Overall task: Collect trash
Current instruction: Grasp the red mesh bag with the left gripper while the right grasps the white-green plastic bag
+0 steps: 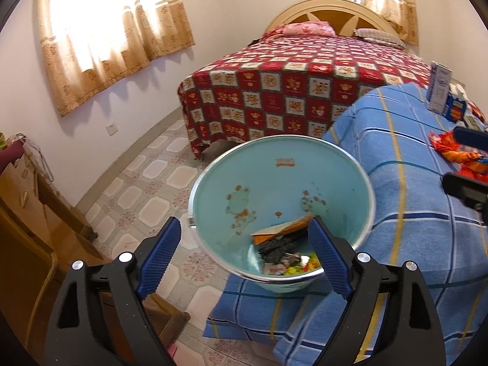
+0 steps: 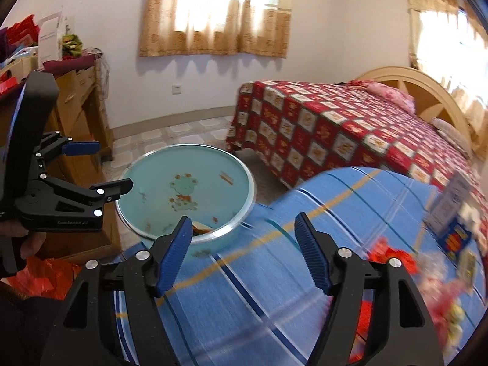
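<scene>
Both grippers gape empty over blue plaid cloth, bedroom beyond.

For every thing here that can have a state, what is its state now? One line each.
Left claw: open, holds nothing, over the bin's near rim.
Right claw: open, empty.
Blue bin: upright, no lid, some trash at the bottom.
Orange wrapper: crumpled, lying on the blue checked cover, not yet collected.
White carton: standing upright on the cover.
Curtains: drawn over the window.
</scene>
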